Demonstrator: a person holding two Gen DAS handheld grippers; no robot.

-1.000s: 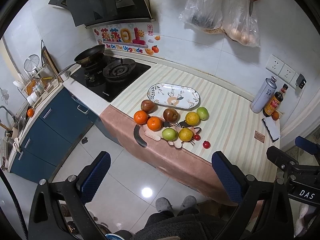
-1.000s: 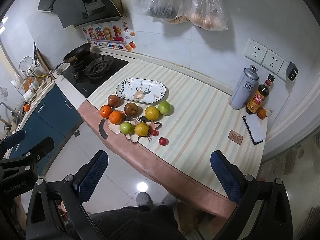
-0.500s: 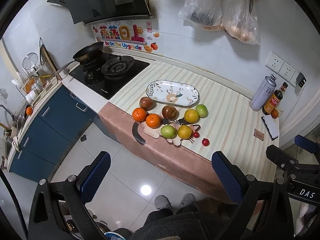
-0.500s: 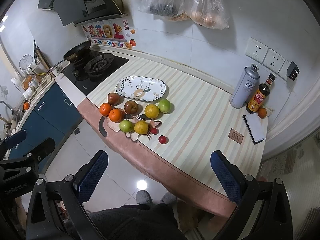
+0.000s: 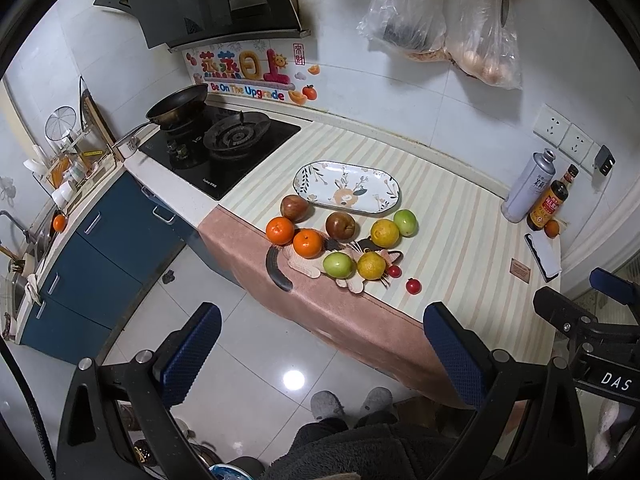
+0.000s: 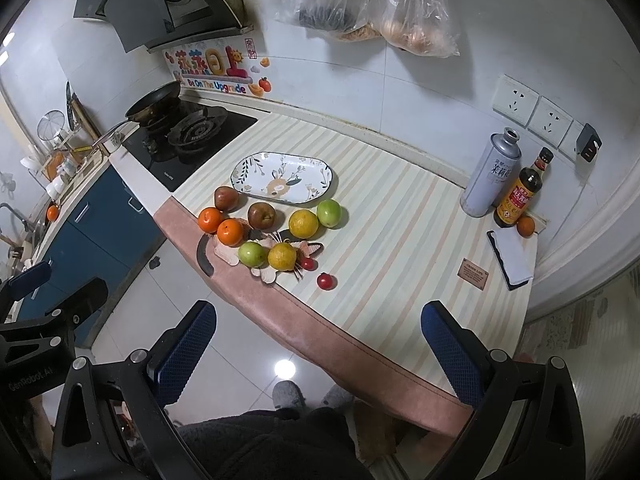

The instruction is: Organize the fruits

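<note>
Several fruits lie on the striped counter: two oranges (image 5: 307, 243) (image 6: 230, 232), two dark red apples (image 5: 340, 225) (image 6: 261, 215), two green fruits (image 5: 338, 265) (image 6: 252, 254), two yellow fruits (image 5: 371, 265) (image 6: 282, 256) and two small red tomatoes (image 5: 413, 286) (image 6: 324, 281). An empty oval patterned plate (image 5: 346, 187) (image 6: 284, 177) sits just behind them. My left gripper (image 5: 320, 352) hangs open over the floor, well short of the counter. My right gripper (image 6: 320, 350) is open above the counter's front edge, holding nothing.
A cat-shaped mat (image 5: 316, 266) lies under some of the fruit. A gas hob (image 5: 224, 144) with a pan (image 5: 176, 106) stands at the left. A spray can (image 6: 494, 172), a sauce bottle (image 6: 520, 196) and a small orange (image 6: 525, 226) stand at the back right. Bags hang on the wall.
Both views have shifted slightly closer to the counter. The fruits and plate have not moved, and both grippers stay open.
</note>
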